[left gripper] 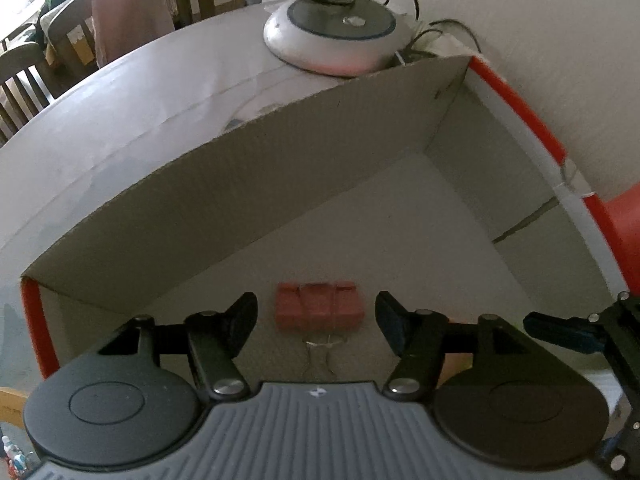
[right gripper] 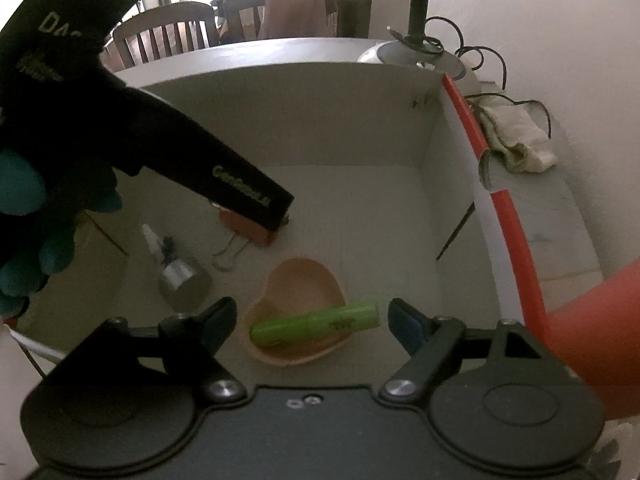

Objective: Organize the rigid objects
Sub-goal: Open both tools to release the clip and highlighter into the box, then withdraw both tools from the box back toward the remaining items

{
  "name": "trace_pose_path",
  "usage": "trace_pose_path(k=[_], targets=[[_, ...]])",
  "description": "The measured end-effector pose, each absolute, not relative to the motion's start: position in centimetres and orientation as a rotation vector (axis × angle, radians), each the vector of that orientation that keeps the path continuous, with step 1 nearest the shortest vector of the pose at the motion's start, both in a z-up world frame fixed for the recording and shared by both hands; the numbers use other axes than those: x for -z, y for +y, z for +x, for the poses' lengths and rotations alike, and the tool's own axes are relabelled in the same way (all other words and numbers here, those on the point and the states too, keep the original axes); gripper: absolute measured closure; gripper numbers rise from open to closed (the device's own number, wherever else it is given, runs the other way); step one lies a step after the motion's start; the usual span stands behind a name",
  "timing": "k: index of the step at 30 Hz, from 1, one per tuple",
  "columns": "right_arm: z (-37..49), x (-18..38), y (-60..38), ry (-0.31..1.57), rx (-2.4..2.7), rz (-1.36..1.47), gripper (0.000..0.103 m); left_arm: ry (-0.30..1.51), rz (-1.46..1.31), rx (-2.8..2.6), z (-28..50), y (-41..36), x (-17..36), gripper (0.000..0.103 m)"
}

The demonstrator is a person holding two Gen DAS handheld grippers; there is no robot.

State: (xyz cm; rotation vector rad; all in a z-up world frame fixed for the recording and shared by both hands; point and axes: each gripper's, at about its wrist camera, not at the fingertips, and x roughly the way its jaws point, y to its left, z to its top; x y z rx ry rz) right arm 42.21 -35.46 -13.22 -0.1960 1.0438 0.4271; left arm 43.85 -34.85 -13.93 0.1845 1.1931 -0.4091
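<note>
- We see a brick-red binder clip [left gripper: 319,305] with silvery wire handles
- We see a lime-green tube [right gripper: 316,323] in a peach heart-shaped dish [right gripper: 304,280]
- We see an orange-red rim on the box [left gripper: 516,100]

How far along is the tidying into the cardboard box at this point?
Done, apparently: the red binder clip, a small bottle and a heart-shaped dish holding a green tube all lie inside the box. In hand: nothing; the left gripper stands open around the clip, the right gripper open over the tube. No items waiting outside the box are visible.
</note>
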Motion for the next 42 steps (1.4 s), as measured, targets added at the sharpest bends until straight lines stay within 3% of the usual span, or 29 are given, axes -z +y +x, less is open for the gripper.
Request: trace_pose_path(k=[24, 42], targets=[[38.8, 7.7, -35.5, 0.91, -0.511, -0.135, 0.017, 0.962, 0.13, 0.415, 37.5, -31.1, 5.6, 0.039], [33.7, 4.9, -33.9, 0.792, -0.551, -0.055, 0.01, 0.81, 0.036, 0.368, 30.0, -22.9, 2.1, 0.038]])
